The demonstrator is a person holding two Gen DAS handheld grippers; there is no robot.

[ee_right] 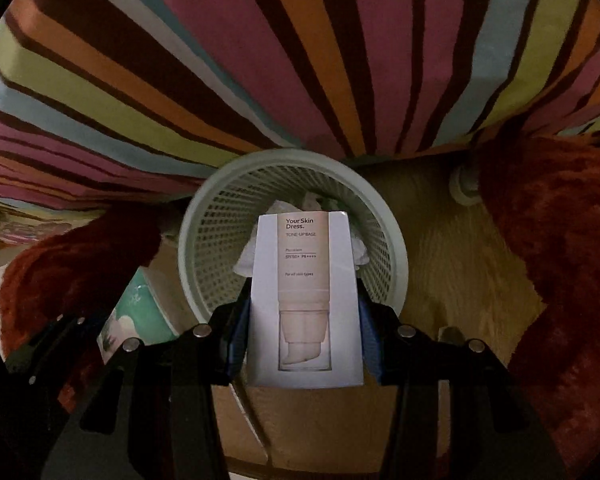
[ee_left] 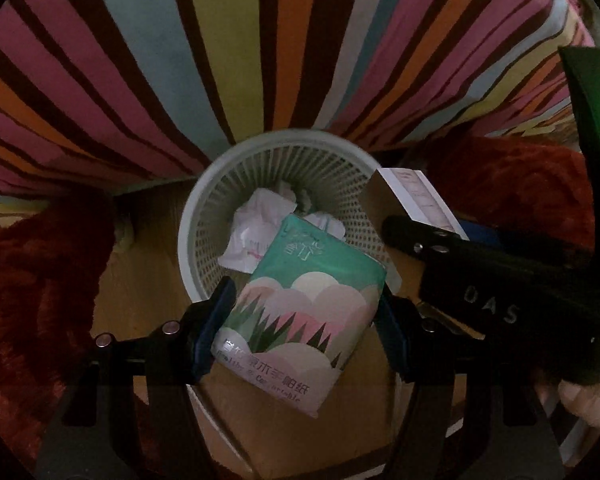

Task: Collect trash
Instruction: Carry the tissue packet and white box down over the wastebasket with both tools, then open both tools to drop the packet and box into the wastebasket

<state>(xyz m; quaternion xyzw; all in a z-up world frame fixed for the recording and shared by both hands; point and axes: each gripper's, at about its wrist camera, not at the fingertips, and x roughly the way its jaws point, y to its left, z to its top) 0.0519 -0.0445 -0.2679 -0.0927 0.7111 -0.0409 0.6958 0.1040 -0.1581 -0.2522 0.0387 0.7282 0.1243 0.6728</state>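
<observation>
Behind, striped bedding [ee_left: 228, 60], red plush [ee_right: 560, 240] flanking basket [ee_right: 288, 168]

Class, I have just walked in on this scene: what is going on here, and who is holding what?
A person is collecting trash with two handheld grippers. The left gripper is shut on a green tissue pack, and the right gripper is shut on a white skincare box. Both are held above a pale mesh wastebasket that already contains crumpled paper. Neither item has been dropped in yet. A striped cloth hangs behind the basket.
</observation>
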